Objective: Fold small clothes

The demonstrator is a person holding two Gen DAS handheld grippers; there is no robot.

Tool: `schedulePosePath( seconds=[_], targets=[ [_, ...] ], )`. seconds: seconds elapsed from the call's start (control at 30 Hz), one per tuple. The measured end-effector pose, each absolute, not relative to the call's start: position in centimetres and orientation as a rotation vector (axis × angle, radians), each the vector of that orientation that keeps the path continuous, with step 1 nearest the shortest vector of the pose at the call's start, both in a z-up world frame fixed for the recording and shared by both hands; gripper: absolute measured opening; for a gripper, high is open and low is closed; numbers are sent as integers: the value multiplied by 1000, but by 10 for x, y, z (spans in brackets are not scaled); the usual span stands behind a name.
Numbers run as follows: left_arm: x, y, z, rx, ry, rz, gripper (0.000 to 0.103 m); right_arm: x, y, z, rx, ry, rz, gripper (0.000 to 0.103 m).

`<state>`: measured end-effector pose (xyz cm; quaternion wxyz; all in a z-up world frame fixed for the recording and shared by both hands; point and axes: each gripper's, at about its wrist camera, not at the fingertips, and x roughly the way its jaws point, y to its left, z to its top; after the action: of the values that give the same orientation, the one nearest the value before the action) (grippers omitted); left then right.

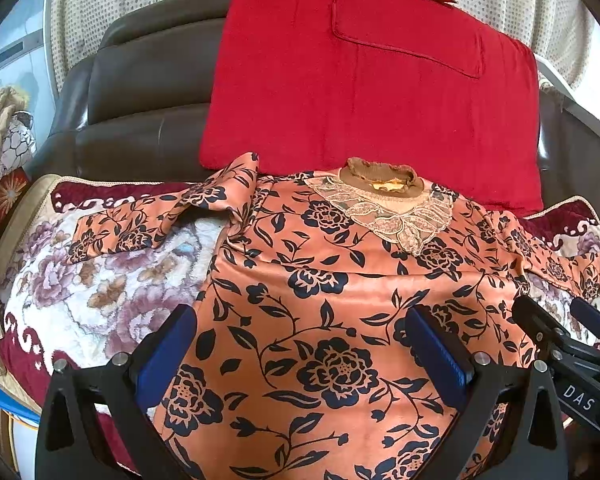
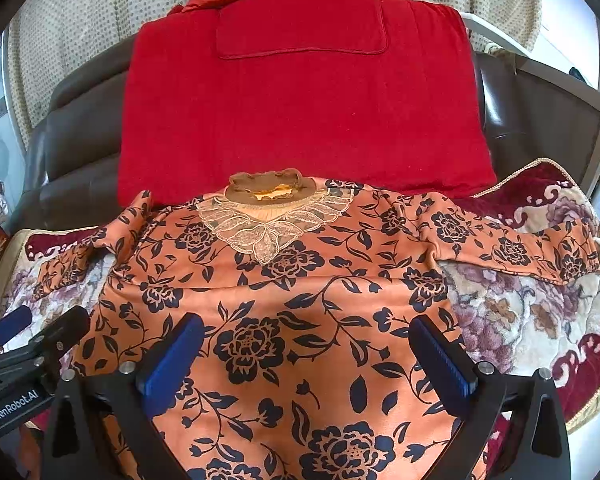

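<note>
- One orange floral top lies face up and spread flat on a flowered blanket, its lace collar pointing away toward a red cushion that leans on a dark leather sofa back.
- Both sleeves are out: the left sleeve stretches sideways with a kink near the shoulder, and the right sleeve lies across the blanket on the other side.
- Left gripper hovers over the lower body of the top, jaws spread wide with nothing between them; whether the fingers touch the cloth I cannot tell.
- Right gripper sits just beside it over the same lower panel, equally wide and empty.
- Judging by the layout, no fold is made yet; this looks like the start, with the garment only laid out.
- A sensible next move calls for each gripper to go out to its own side, pinch a sleeve or side edge, and bring it in over the middle without dragging the slippery-looking fabric.
</note>
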<state>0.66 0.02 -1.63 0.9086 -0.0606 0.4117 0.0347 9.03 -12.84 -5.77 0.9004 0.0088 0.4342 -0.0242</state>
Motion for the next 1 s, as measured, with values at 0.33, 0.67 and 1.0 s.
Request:
schedulePosePath(
  seconds=[0.33, 0.67, 1.0],
  targets=[
    [11, 4, -28, -141, 871, 57, 103, 90, -134, -63, 51, 894, -38, 103],
    [22, 50, -106, -140, 1019, 167, 103, 90, -347, -129, 753, 853, -107, 103],
    [40, 52, -135, -162, 1011, 157, 103, 77, -579, -184, 1196, 589, -606, 91]
  ],
)
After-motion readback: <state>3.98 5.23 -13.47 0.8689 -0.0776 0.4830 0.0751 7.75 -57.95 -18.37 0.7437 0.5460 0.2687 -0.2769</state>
